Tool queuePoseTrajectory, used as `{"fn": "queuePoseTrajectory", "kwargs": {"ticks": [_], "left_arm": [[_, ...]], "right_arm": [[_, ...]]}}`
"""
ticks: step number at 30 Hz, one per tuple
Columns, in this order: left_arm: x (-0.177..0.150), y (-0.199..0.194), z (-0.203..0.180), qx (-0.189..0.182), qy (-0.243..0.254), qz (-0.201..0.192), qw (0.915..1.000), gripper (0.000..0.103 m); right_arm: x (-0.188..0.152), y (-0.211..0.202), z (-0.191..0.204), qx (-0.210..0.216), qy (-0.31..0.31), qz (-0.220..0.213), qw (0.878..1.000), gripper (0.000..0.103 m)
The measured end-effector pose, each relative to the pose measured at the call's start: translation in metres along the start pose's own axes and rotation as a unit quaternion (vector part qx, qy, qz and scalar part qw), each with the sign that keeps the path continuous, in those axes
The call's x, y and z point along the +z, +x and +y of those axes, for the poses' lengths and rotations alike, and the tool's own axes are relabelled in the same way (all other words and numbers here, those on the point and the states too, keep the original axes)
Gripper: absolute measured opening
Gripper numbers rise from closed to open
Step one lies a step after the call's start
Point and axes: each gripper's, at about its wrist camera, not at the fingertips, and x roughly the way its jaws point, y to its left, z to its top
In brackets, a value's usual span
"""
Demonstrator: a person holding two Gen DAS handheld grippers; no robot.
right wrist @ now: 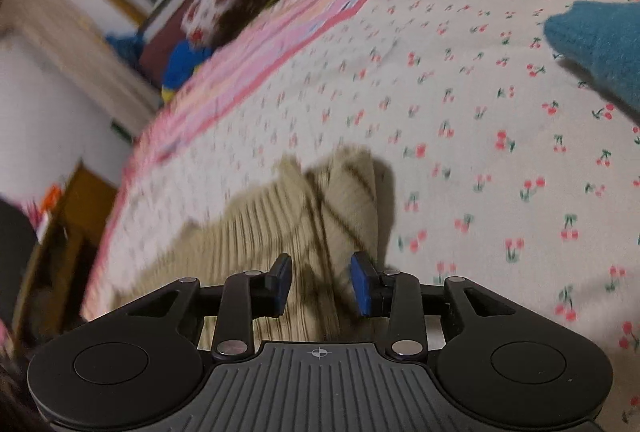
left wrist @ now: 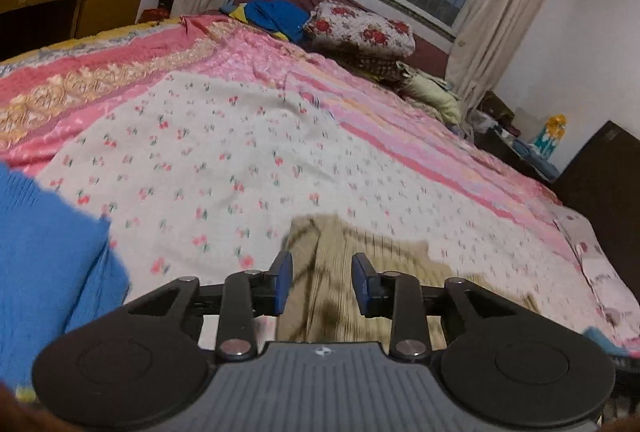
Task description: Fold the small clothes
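The left gripper (left wrist: 322, 282) has its 2 blue pads spread apart with nothing between them, hanging just over the near part of a beige ribbed garment (left wrist: 340, 296) with thin dark lines across it. The right gripper (right wrist: 320, 282) is spread the same way and also holds nothing; below and ahead of it lies the same beige garment (right wrist: 280, 232), which from this side reaches away toward a narrower end (perhaps a sleeve or a leg, the blur makes it hard to say).

The garment lies on the bed (left wrist: 240, 151), on a white cover printed with small cherries and bordered in pink. A blue knit piece (left wrist: 44, 256) lies near it on the left gripper's side, apart from the beige one, and a teal knit piece (right wrist: 600, 47) lies well apart at the far right of the right wrist view. A floral pillow (left wrist: 360, 27) sits at the far edge of the bed.

The beige garment looks light, soft and limp, so it will likely sag and drag when lifted. A pinch on an edge or corner by each gripper, with the cloth kept taut between the 2, seems the safest hold for a clean fold.
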Motion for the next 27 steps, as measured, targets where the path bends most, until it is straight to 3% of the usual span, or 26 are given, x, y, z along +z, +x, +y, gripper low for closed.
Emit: {"fn": "queuePoseTrajectory", "kwargs": {"ticks": [7,15,21,27], "left_arm": [[-0.021,-0.004,0.006,-0.007,-0.024,0.021,0.9995,0.038],[-0.003,0.018,0.004,-0.015,-0.016,0.029,0.9993,0.038],[0.005,0.043,-0.005,-0.006,0.018,0.055,0.9983,0.046],[0.000,0.046,-0.019,0.030,0.060,0.043,0.9968,0.038]], "right_arm": [[-0.001,-0.001,0.014,-0.012,-0.020,0.000,1.000,0.037],[0.006,-0.003,0.021,-0.027,-0.052,-0.024,0.998,0.037],[0.012,0.015,0.034,-0.045,-0.093,-0.033,0.994,0.037],[0.015,0.023,0.040,-0.058,-0.121,-0.033,0.990,0.033]]}}
